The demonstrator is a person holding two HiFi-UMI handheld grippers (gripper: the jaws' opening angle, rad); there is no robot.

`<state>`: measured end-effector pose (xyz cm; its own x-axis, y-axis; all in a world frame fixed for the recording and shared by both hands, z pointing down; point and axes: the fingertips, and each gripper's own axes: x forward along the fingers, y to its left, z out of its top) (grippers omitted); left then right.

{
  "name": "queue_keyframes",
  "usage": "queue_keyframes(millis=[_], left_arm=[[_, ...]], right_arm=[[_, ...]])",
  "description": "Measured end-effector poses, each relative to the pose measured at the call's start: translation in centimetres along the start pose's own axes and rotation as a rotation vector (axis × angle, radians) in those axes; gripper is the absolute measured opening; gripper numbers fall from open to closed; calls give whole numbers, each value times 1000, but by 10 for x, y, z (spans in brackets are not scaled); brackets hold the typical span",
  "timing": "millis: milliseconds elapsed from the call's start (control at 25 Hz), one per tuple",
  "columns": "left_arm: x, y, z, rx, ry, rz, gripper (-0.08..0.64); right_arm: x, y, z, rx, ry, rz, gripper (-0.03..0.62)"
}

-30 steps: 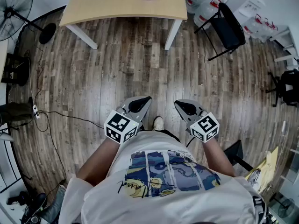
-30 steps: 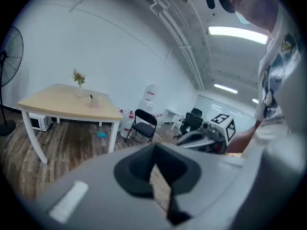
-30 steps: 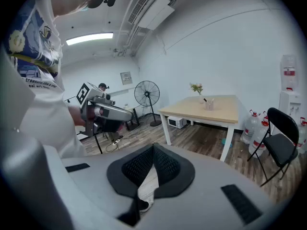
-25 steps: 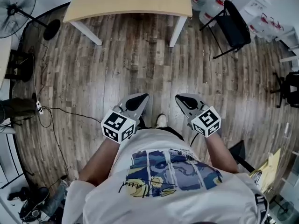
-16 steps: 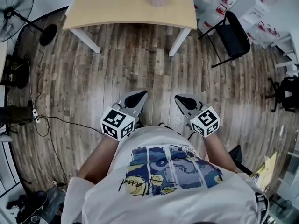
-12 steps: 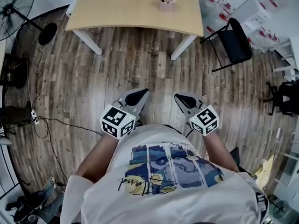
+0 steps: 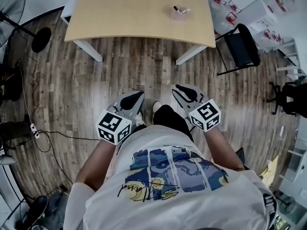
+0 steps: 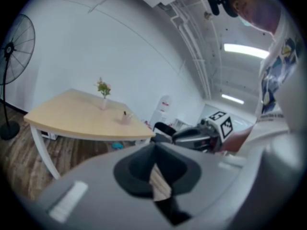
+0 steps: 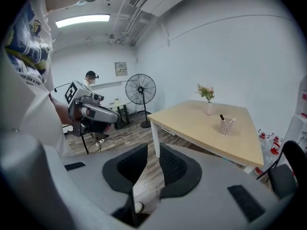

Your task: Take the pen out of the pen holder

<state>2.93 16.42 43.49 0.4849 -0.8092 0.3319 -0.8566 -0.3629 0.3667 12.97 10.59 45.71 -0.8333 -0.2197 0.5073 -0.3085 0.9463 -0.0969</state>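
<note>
Ahead on pale wooden table, we see pen holder upright near right edge, dark pen standing inside it. We hold both grippers low over plank floor, well apart from table. Left gripper: jaws together, nothing between. Right gripper: jaws apart, have just been opening, only floor showing in gap. Vase with flowers stands on same table, apart from holder. Black chair sits right of table.

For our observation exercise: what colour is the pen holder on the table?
The pen holder is pale pink; the right gripper view shows it best.
</note>
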Motion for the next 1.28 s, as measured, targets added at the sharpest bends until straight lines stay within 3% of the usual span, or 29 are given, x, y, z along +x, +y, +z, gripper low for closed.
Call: queue_keyframes(millis=[400,760,1000,1280], left_arm=[[68,67,77,31,11,31,14],[140,115,134,31,2,51,15],[158,156,158,37,17,11,15],[175,195,182,85,68,-112,15]], right_arm=[[71,-145,40,15,-21,-96,74],[133,-263,69,-43,-9,-180,87],[176,-334,75,-76,33,-343,103],[219,-388,74,-92,115,-469,117]])
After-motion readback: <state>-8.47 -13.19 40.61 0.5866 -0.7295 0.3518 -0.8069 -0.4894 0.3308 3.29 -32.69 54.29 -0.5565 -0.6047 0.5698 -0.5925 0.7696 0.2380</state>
